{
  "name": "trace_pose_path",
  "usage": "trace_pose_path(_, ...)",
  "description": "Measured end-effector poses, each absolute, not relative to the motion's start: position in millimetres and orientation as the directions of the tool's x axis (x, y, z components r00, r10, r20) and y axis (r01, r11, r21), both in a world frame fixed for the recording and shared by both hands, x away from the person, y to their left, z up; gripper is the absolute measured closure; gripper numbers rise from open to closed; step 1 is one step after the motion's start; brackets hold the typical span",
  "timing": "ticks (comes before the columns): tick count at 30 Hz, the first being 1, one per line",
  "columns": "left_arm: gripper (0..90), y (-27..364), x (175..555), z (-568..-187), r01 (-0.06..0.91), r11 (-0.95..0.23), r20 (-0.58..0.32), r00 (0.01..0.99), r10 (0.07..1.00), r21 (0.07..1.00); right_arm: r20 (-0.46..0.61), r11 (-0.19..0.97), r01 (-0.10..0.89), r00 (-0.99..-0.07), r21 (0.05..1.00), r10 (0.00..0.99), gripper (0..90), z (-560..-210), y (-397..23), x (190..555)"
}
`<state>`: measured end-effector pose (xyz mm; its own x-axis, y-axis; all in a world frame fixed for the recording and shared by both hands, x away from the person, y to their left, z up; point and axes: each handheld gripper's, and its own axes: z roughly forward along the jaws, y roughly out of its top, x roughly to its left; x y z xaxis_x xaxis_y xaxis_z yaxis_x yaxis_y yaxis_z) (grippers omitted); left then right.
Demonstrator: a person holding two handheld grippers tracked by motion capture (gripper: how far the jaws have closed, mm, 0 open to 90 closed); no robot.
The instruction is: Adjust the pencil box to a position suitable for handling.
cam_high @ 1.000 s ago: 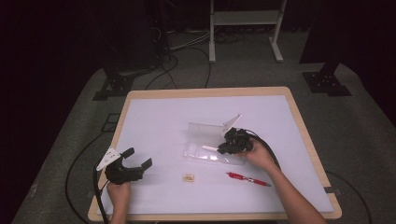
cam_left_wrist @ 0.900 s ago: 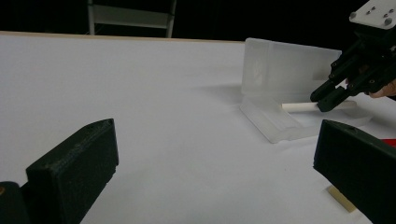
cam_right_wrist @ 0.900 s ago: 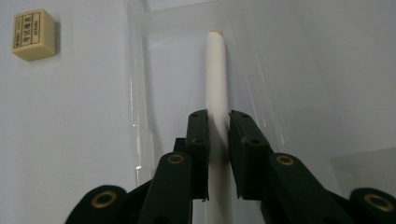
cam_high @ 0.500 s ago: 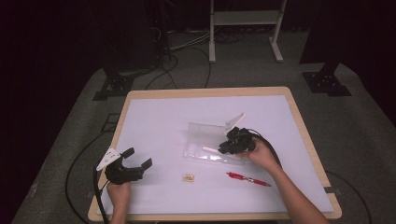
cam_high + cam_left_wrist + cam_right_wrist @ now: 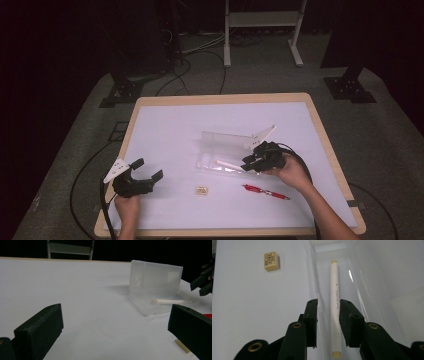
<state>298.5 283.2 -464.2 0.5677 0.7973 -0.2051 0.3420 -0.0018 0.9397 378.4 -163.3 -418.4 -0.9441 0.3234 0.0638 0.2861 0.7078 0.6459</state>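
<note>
Fingers (image 5: pixel 312 322) of the right gripper (image 5: pixel 328 315) stand a little apart over the white pen (image 5: pixel 335 307), one on each side of its barrel with a gap showing on both sides, so nothing is clamped; the jaws have just been opening. That pen lies lengthwise in the shallow tray of the clear plastic case (image 5: pixel 220 162), and in the high view the right gripper (image 5: pixel 251 163) sits at the tray's right end, held by the person's right hand (image 5: pixel 290 172). Nearest the person on the other side, the left gripper (image 5: pixel 148 172) rests above the table (image 5: pixel 165 125) near its front left corner, jaws spread wide and empty (its own view shows bare white surface between the two pads). Between the two grippers lies a small tan eraser (image 5: pixel 201 190), and just right of it a red pen (image 5: pixel 265 192). Farther back, the case's lid (image 5: pixel 225 139) stands upright behind the tray.
</note>
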Motion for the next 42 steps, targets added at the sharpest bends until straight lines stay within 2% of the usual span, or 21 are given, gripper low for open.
trace_pose_path(20,0.0,283,298,-464,0.343,-0.007,-0.202,0.570,0.796,0.939,0.085,0.690,0.304,-0.939,0.656,0.333,68.1,-421,-193,339)
trace_pose_path(34,0.0,283,298,-464,0.342,-0.008,-0.201,0.570,0.797,0.940,0.126,0.681,0.347,-0.927,0.645,0.353,68.3,-442,-212,320)
trace_pose_path(42,0.0,283,298,-464,0.343,-0.009,-0.200,0.570,0.797,0.939,0.107,0.714,0.345,-0.928,0.609,0.358,67.6,-454,-214,313)
